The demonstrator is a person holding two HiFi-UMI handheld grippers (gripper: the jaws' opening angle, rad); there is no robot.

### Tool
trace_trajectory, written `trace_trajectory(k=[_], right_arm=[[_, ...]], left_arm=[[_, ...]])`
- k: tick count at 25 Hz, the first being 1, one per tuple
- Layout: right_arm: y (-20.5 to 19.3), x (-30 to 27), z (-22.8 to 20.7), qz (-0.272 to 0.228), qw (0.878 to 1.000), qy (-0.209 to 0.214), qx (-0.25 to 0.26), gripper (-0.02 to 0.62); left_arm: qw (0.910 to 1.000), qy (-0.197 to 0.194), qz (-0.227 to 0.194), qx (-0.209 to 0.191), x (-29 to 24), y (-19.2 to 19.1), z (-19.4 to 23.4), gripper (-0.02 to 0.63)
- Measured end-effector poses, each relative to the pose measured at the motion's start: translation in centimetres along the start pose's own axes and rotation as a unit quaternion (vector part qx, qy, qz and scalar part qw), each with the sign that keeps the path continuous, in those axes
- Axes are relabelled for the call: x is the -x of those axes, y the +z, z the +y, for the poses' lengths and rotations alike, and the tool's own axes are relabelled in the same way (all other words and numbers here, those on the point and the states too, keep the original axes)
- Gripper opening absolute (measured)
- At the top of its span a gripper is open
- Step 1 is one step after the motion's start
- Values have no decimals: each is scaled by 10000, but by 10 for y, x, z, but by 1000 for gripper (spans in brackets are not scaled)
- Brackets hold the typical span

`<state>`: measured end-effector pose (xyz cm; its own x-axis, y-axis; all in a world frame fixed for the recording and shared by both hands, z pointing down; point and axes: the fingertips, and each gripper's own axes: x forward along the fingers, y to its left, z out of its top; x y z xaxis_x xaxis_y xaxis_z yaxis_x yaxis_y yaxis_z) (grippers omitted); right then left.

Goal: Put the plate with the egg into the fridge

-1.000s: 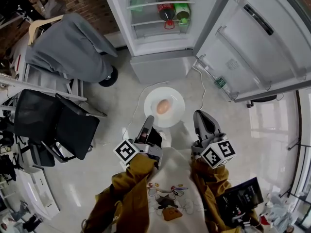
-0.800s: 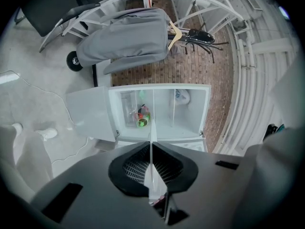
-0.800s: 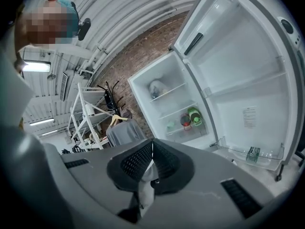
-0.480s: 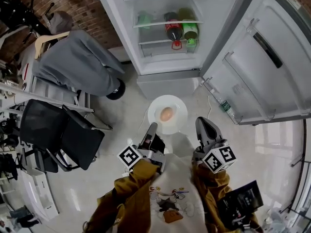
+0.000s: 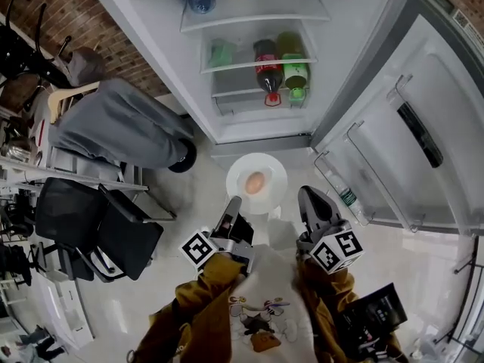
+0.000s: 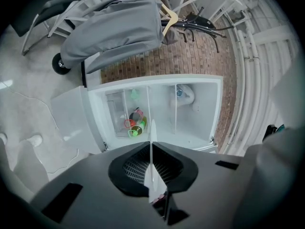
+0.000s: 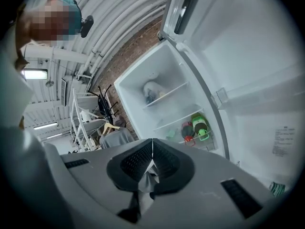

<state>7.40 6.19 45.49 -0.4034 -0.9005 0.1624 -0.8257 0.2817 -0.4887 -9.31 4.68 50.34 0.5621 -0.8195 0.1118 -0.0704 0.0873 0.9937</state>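
Note:
A white plate (image 5: 266,169) with a brown egg (image 5: 255,181) on it hangs level above the floor, just in front of the open fridge (image 5: 249,131). My left gripper (image 5: 233,201) is shut on the plate's near left rim. In the left gripper view the plate (image 6: 151,168) shows edge-on as a thin white line between the closed jaws of that gripper (image 6: 151,144). My right gripper (image 5: 305,195) is beside the plate's right rim, apart from it. Its jaws meet in the right gripper view (image 7: 152,142) with nothing clearly held.
The fridge door (image 5: 408,127) stands swung wide to the right. A cola bottle (image 5: 266,70) and a green bottle (image 5: 295,66) lie on a lower shelf. At left are a grey-covered rack (image 5: 121,131) and a black chair (image 5: 98,225).
Both grippers and the plate with the egg have come closer to the open fridge. The fridge interior now fills more of the head view. The grip on the plate is unchanged.

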Motion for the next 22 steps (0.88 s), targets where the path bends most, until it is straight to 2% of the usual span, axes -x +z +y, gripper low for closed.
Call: trace_trajectory(k=[12,22], right_arm=[[31,-67,-47,202,9986,356,337,6],[46,-93,-64,238,9966,481,629,6]], left_arm=[[9998,-17,-203,-72,-89,14,-5,18],[9991,-12,-412,-18,-119,24,-5,18]])
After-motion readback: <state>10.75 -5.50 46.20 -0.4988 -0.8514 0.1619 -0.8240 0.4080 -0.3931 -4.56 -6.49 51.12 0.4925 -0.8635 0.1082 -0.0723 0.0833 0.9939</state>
